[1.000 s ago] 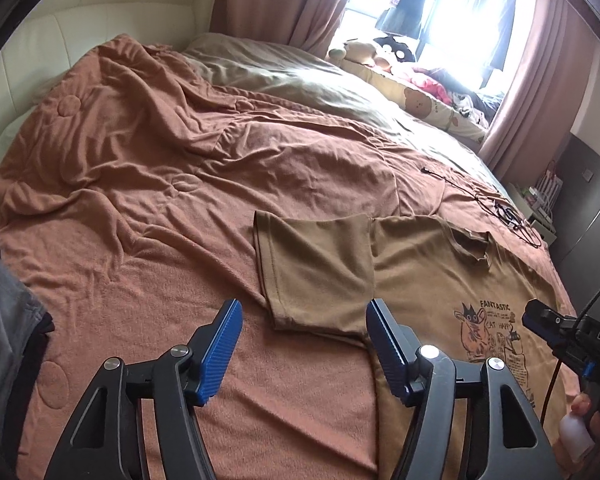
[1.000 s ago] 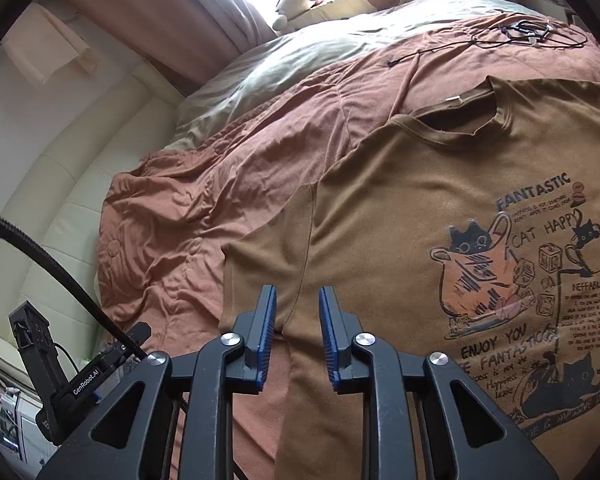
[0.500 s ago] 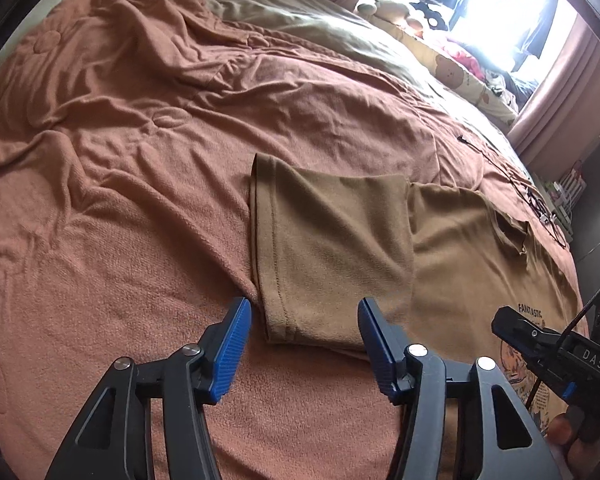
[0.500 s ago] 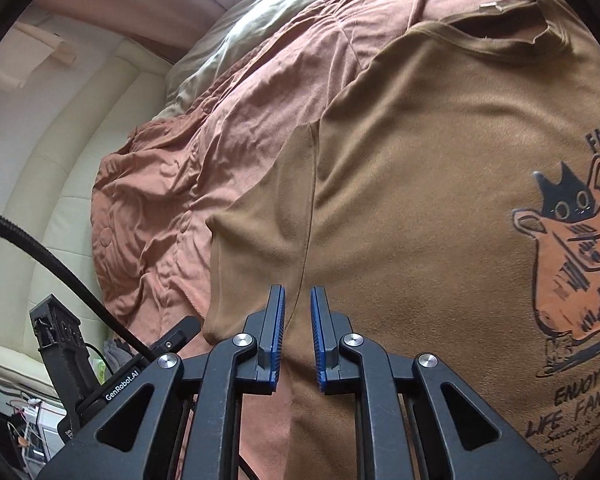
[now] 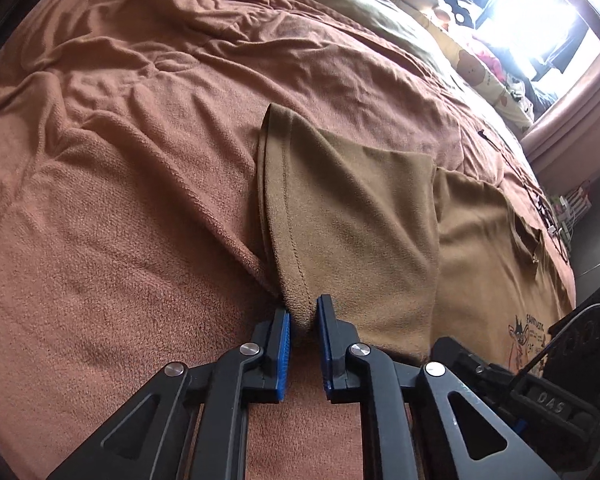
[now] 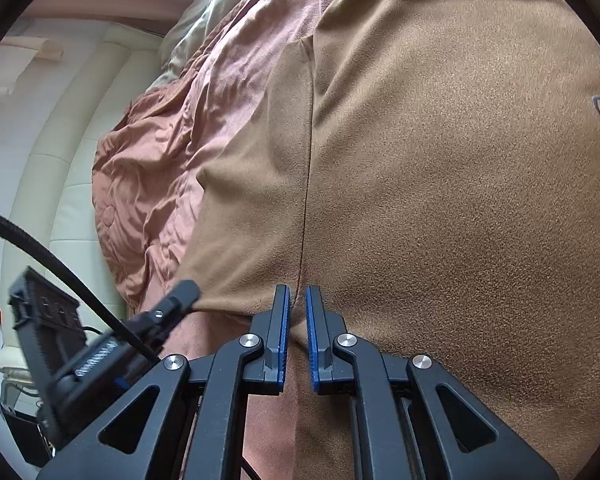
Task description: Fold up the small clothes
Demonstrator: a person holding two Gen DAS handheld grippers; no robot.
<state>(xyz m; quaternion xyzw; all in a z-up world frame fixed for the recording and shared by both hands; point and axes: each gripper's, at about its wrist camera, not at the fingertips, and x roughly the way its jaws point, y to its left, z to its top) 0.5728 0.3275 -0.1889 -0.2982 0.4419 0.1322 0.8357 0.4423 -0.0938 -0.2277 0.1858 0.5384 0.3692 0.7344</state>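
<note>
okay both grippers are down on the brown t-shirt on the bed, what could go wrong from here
The left gripper, whose jaws have just been closing, pinches only the corner of the sleeve hem, a thin bite that may slip on lifting. The right gripper is shut on t-shirt fabric near the underarm seam and may have caught just the top layer. The blanket lies right under both, so a pad could snag it and drag it along.

Bed with rumpled rust-brown blanket (image 5: 140, 184), brown printed T-shirt (image 5: 480, 240) spread flat on it, black cables (image 5: 540, 200) beyond.
</note>
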